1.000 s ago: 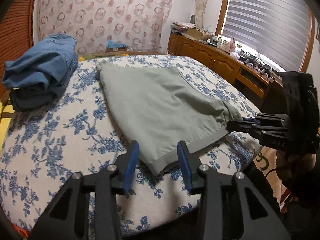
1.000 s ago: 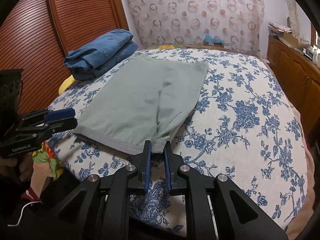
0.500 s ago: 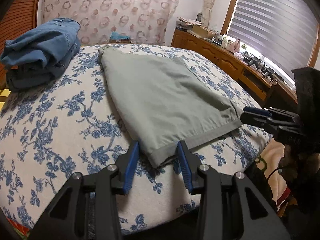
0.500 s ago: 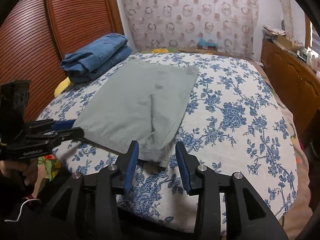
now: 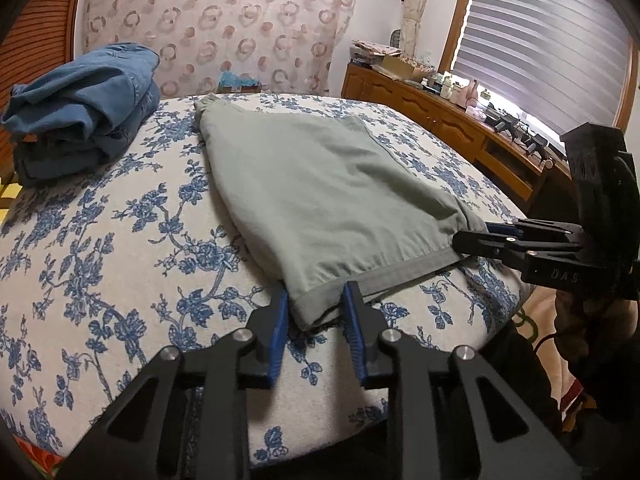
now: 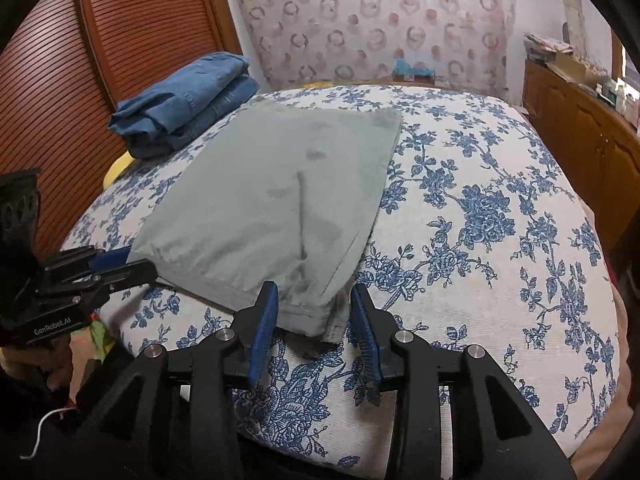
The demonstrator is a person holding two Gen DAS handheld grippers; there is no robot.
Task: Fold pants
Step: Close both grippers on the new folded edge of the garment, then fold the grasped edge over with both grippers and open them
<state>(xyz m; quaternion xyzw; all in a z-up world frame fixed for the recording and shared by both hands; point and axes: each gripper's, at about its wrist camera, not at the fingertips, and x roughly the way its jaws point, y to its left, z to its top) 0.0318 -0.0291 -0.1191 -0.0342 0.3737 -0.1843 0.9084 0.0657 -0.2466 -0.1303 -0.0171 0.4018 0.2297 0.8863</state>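
Blue-flowered white cotton covers the wide bed [image 5: 100, 240], which fills both views. Behind it hangs a pink ring-patterned curtain [image 5: 224, 28]; a reddish slatted wooden door [image 6: 80, 64] stands at ten o'clock in the right wrist view, and a cluttered brown wooden sideboard [image 5: 452, 124] under a striped window blind [image 5: 552, 36] runs at two o'clock in the left wrist view. Flat on the bed lie the grey-green folded cotton pants [image 5: 320, 204], their hemmed near edge at the bed's front. A stack of folded blue denim jeans [image 5: 80, 108] sits well apart at ten o'clock.

Both tools tilt downward from the bed's front edge. The black left gripper [image 5: 316, 316] straddles the pants' left hem corner; its jaws have just been closing, the blue pads close beside the cloth, not yet pinching it. The black right gripper [image 6: 314, 318] straddles the right hem corner, jaws spread and just narrowing, pads clear of the fabric.
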